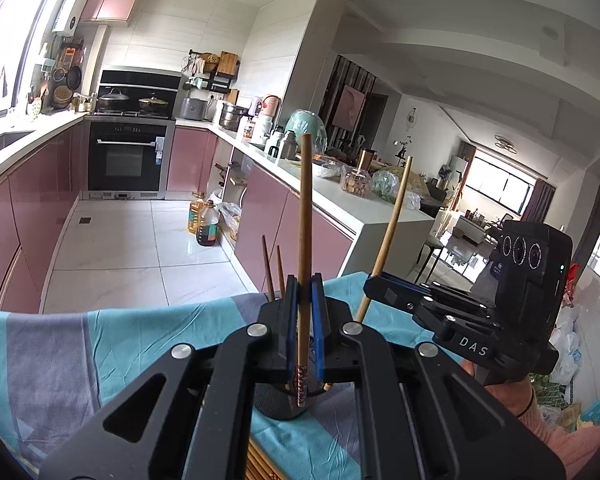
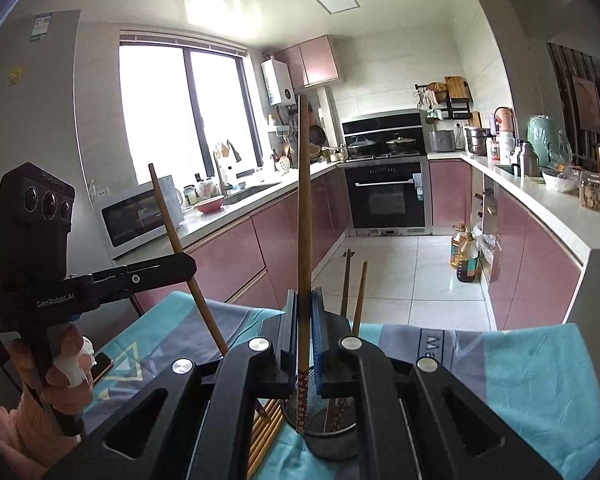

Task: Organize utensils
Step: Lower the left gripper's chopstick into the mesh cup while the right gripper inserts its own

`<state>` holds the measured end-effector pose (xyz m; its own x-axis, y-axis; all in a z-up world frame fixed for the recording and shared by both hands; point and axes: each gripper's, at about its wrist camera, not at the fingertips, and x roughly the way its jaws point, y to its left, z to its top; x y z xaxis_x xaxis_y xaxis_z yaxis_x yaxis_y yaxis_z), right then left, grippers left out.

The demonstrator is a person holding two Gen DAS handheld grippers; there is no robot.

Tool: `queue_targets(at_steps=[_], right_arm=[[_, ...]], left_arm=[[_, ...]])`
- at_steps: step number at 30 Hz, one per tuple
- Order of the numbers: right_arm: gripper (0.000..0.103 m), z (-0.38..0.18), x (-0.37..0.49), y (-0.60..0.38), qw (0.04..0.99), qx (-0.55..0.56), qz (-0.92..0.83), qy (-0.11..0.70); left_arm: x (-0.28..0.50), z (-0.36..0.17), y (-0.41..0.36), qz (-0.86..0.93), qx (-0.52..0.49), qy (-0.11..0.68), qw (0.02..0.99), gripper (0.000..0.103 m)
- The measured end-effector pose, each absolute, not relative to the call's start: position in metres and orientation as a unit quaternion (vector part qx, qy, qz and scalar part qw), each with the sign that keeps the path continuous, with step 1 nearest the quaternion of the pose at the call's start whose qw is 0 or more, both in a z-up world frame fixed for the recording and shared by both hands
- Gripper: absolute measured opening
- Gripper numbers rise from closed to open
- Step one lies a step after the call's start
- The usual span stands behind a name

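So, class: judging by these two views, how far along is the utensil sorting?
Done: two chopsticks stand in the black holder. In hand: the left gripper and right gripper each clamp one chopstick above the holder. Left: a row of chopsticks lying on the cloth.

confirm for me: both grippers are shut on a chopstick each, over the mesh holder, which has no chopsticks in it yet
Not quite. The holder already has two chopsticks standing in it, as the right wrist view shows. The rest holds: the left gripper and right gripper each clamp a chopstick over it.
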<state>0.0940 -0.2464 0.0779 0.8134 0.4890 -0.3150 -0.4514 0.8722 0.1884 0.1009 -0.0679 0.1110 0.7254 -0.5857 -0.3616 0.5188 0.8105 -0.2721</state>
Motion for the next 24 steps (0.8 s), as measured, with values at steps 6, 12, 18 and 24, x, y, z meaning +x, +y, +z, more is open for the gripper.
queue_targets(at_steps=[6,12,18,24], right_arm=[[0.006,0.07,0.109,-0.245,0.953,0.046,0.232,0.189],[0.006,0.05,0.124,-0.239,0.949,0.037,0.221,0.222],[0.006,0.034,0.128,-0.236,0.94,0.027,0.219,0.259],[0.006,0.02,0.137,-0.231,0.928,0.022,0.219,0.302]], left_arm=[[0.109,0.114,-0.082,-0.294,-0.058,0.217,0.929,0.007],[0.118,0.093,-0.098,-0.286,-0.043,0.249,0.924,0.007],[0.129,0.067,-0.112,-0.298,-0.015,0.292,0.909,0.007],[0.138,0.043,-0.124,-0.3,0.007,0.337,0.892,0.007]])
